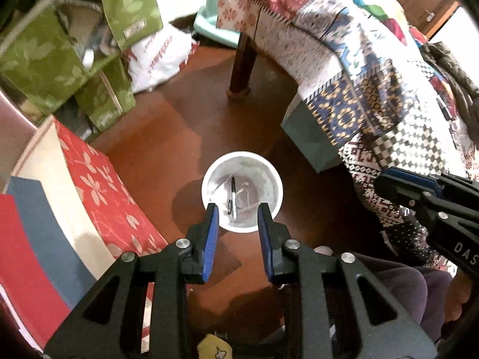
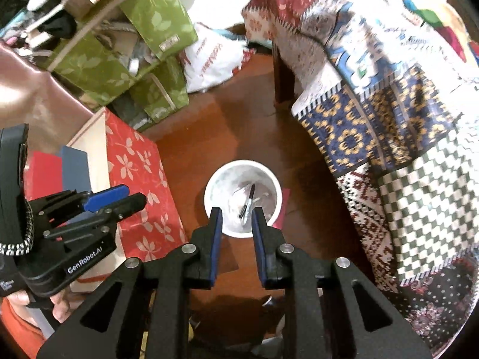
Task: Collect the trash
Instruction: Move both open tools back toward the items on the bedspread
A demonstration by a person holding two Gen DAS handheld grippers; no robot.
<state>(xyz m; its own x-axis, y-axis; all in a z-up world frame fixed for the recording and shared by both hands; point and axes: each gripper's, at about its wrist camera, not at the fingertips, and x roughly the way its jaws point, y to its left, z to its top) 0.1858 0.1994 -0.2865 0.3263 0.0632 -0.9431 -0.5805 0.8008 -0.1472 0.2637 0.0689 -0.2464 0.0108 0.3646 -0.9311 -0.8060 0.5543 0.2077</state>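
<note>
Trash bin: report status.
Left gripper and right gripper open, empty, above white bin. Pen inside. Nothing in the way.

Scraps beside the pen (image 2: pixel 248 205) in the bin (image 2: pixel 215 185) are unidentifiable.

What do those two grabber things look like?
Both are black plastic with silver bolts and blue pads inside the fingers. The left gripper has white "GenRobot.AI" lettering on its side and a black-and-white braided cord. The right gripper shows the white letters "DAS".
</note>
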